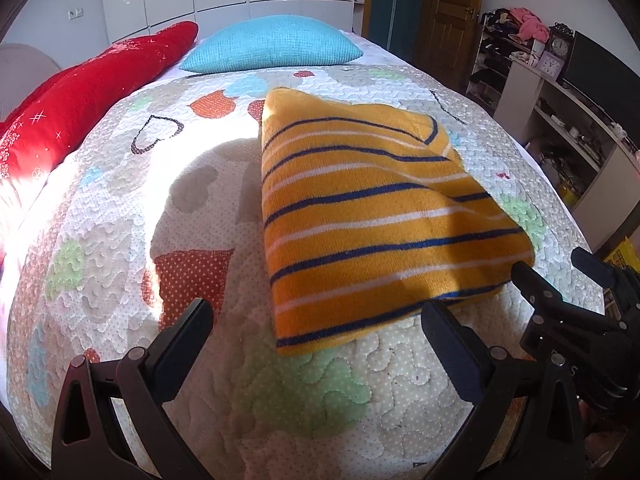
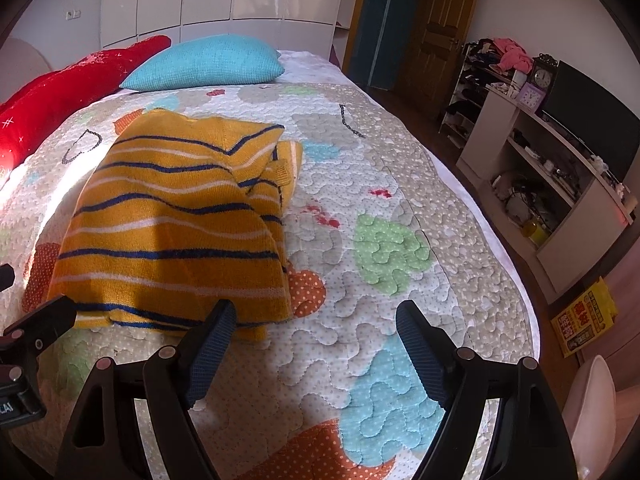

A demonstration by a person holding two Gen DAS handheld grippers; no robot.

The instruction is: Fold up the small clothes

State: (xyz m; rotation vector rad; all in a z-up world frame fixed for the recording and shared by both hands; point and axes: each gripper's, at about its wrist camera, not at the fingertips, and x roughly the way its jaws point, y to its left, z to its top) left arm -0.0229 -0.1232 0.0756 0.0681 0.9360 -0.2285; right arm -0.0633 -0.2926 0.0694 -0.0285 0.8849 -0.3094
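An orange knitted garment with blue and white stripes [image 1: 368, 216] lies folded on the quilted bedspread [image 1: 120, 240]; it also shows in the right wrist view [image 2: 172, 224]. My left gripper [image 1: 316, 312] is open and empty, its fingers straddling the garment's near edge just above the quilt. My right gripper [image 2: 316, 316] is open and empty, to the right of the garment's near right corner. The right gripper also shows at the right edge of the left wrist view [image 1: 568, 304].
A turquoise pillow [image 1: 272, 44] and a red cushion [image 1: 88, 88] lie at the head of the bed. A white shelf unit with a monitor [image 2: 560, 152] stands to the right of the bed, with a yellow box [image 2: 584, 320] on the floor.
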